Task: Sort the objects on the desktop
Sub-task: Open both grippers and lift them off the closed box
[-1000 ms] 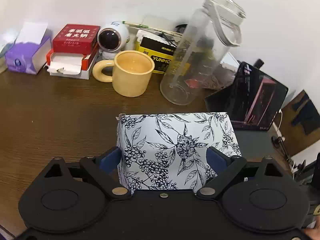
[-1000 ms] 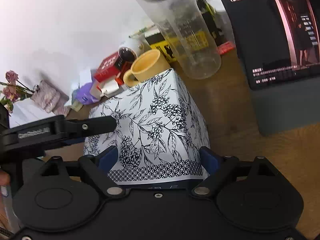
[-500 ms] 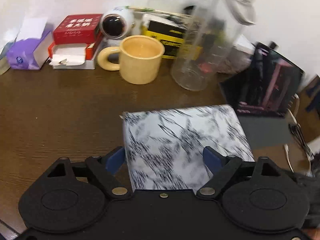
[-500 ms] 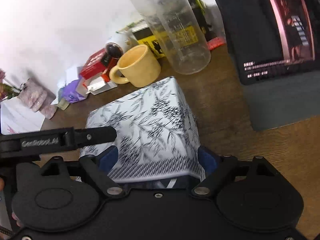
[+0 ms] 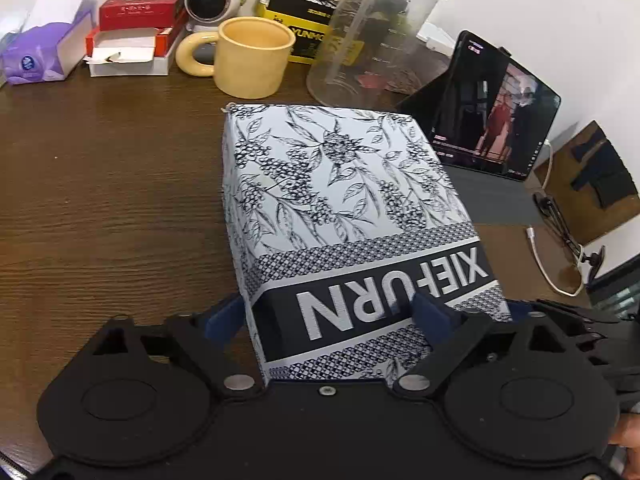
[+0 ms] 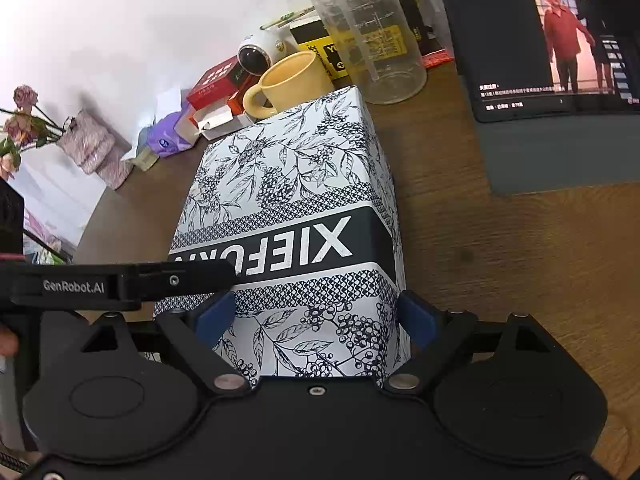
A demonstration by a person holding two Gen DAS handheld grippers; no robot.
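Here, both grippers clamp one XIEFURN floral box (image 5: 344,216) on the wooden desk (image 5: 100,208)
Left gripper (image 5: 328,316) and right gripper (image 6: 316,316) each squeeze its near end; beyond: yellow mug (image 5: 252,56), clear pitcher (image 5: 372,28), tablet (image 5: 496,116)

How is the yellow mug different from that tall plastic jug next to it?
The yellow mug is opaque and squat; the clear jug is see-through and much taller. The mug has an open top and a ring handle; the jug carries a lid and printed measuring marks. Both stand upright on the wooden desk.
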